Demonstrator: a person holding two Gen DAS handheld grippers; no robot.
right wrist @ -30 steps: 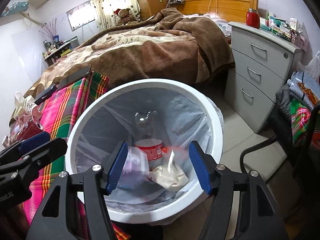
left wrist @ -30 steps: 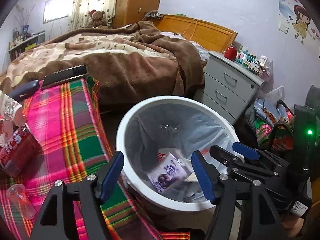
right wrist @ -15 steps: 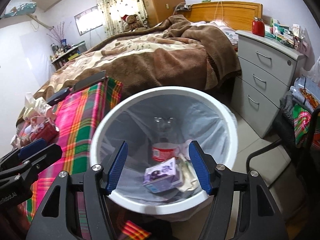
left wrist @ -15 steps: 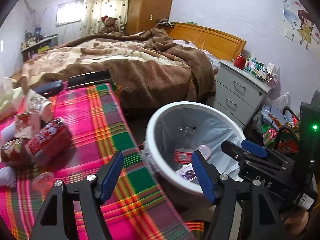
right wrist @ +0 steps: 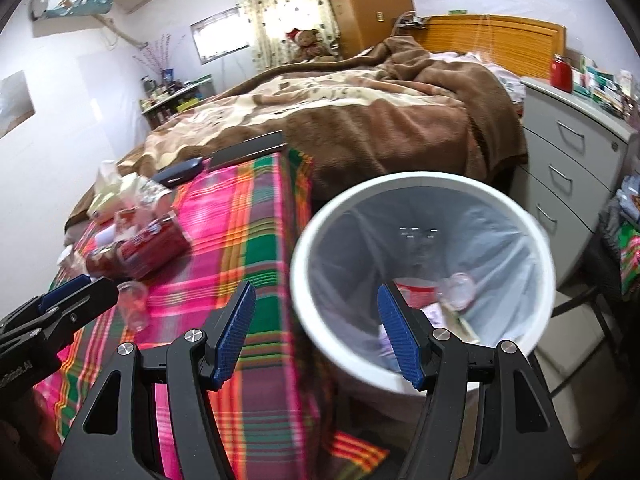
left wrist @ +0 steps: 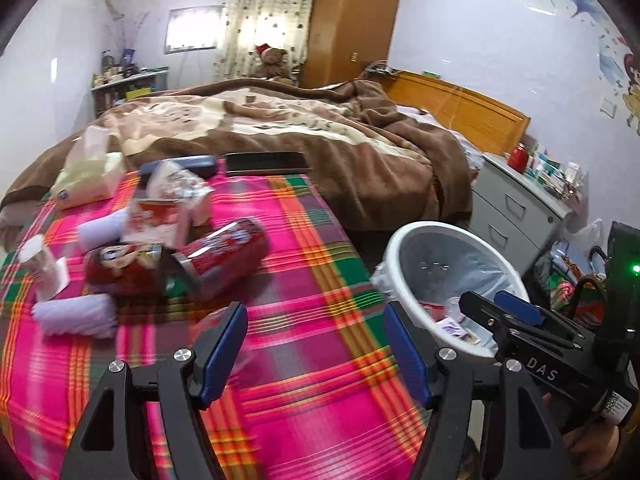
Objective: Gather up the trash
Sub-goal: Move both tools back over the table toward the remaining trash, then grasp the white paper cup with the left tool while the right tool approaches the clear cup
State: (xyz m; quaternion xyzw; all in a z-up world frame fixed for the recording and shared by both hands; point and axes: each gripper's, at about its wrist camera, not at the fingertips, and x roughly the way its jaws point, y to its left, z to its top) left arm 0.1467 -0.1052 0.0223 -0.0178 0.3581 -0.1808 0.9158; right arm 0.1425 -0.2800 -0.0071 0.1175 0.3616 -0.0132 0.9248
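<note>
— Both views have swung away from the bin point(right wrist: 420, 280) toward the plaid desk point(left wrist: 320, 280) since a second ago, haven't they?

— Yes; we now see the trash heaped at its far left: a red can point(left wrist: 224, 256) on its side, a crumpled red wrapper point(left wrist: 120, 268), white paper rolls point(left wrist: 76, 314), a torn carton point(left wrist: 160, 216).

— And our left gripper point(left wrist: 316, 356)?

— We see it spread wide above the cloth, nothing between its blue pads.

— Our right gripper point(right wrist: 316, 336)?

— Also gaping and empty, over the bin's white rim. Inside the clear liner we make out a red-labelled bottle point(right wrist: 414, 294) and a purple carton, partly hidden.
</note>
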